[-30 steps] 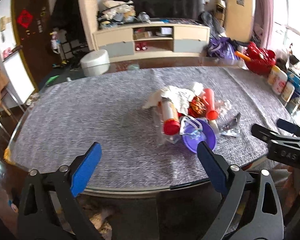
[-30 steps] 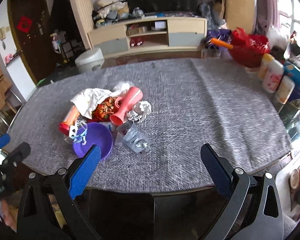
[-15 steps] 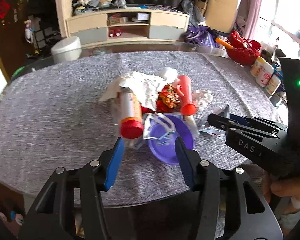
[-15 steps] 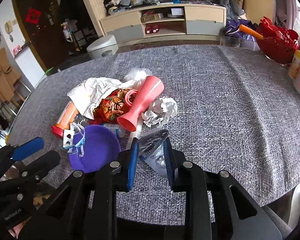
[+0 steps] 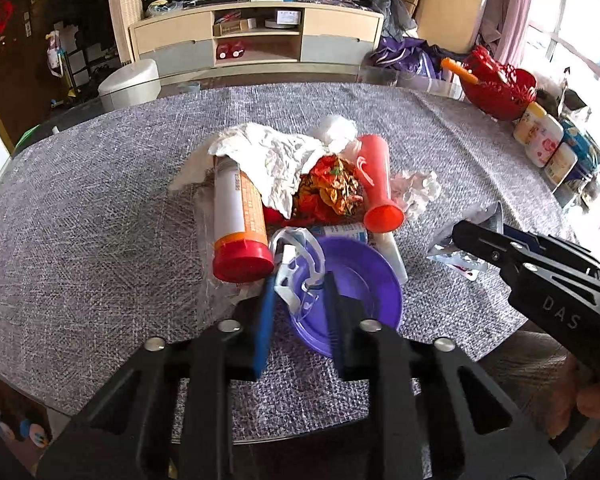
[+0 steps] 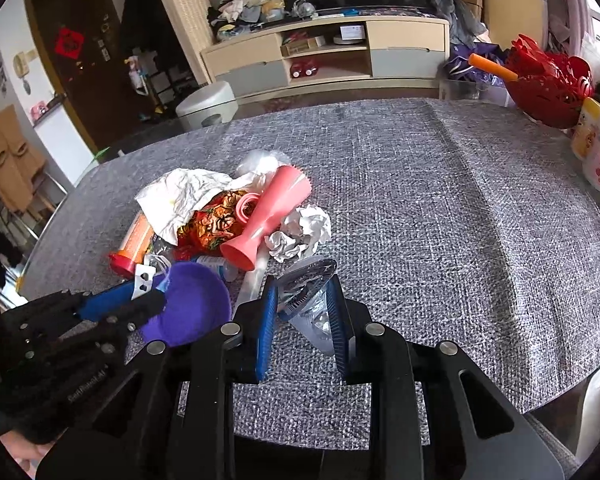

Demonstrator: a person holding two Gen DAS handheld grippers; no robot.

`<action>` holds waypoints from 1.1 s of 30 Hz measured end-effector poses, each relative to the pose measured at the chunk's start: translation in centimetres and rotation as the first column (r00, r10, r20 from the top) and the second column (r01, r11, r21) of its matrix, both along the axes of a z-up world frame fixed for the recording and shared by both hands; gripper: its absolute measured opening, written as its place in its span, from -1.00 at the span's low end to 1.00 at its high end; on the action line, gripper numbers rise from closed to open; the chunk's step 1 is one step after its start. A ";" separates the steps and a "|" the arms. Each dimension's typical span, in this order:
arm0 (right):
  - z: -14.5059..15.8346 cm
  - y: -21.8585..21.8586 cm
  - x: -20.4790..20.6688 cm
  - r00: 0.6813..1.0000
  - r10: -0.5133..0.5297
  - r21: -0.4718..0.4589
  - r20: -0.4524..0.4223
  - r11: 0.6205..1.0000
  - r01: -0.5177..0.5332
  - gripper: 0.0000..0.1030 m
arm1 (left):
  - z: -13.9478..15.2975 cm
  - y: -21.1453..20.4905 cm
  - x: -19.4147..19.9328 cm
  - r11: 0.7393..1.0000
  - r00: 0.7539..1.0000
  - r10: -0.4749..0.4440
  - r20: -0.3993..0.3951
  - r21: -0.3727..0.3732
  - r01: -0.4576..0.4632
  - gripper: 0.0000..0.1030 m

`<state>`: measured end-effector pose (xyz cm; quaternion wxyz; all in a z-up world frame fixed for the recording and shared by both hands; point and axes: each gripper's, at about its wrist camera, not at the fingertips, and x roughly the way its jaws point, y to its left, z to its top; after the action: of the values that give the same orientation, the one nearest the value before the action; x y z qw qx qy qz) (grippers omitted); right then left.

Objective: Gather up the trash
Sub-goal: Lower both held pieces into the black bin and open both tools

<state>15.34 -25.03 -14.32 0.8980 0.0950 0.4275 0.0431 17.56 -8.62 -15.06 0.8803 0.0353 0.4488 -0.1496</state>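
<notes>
Readable text: "DAS" embossed on the right gripper (image 5: 466, 240) body, lower right of the left wrist view. Embossed lettering on the left gripper body, lower left of the right wrist view, is too blurred to read. Orange print on the white tube with red cap (image 5: 238, 216) is too small to read.

Trash pile sits centre of the grey woven bench (image 5: 80, 216): the tube, crumpled white paper (image 5: 276, 160), red-orange snack wrapper (image 5: 332, 188), pink plastic vase (image 6: 272, 216) lying on its side, crumpled paper ball (image 6: 304, 232), purple plastic bowl (image 5: 364, 284) at the near edge of the pile.

Left gripper (image 5: 298, 276): jaws drawn close on the white plastic strap piece (image 5: 296, 264) lying over the bowl rim, centre frame. Looks clamped on it, though contact on the right pad is hard to confirm.

Right gripper (image 6: 302, 300): jaws nearly together on the silver foil packet (image 6: 308, 284), lower centre, just right of the bowl.

Versus 0.5 s ago: both grippers have closed in further, the left from a wide gap to a narrow one around the strap piece. A second ago both were wide open, back from the pile. Pile layout unchanged.

Red basket (image 6: 548, 84) and white bottles (image 6: 592, 148) at the bench's far right edge.
</notes>
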 end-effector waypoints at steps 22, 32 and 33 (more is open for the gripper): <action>6.5 2.0 -7.2 0.993 0.046 -0.007 0.113 0.999 -0.045 -0.49 | 8.9 2.8 -9.0 0.997 0.981 -0.001 0.194 -0.071 0.015 -0.89; 2.3 4.3 -11.8 0.992 0.122 0.000 -0.007 0.993 -0.122 -0.48 | 4.5 4.7 -13.7 0.992 0.999 -0.005 0.046 -0.128 0.011 -0.89; 1.6 4.4 -12.0 0.992 0.125 -0.001 -0.025 0.992 -0.125 -0.48 | 3.9 4.7 -13.9 0.992 1.000 -0.006 0.028 -0.128 0.010 -0.89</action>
<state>3.35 -20.66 -12.75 0.8883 0.0675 0.4437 0.0975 3.69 -3.89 -11.17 0.8863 -0.0176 0.4258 -0.1814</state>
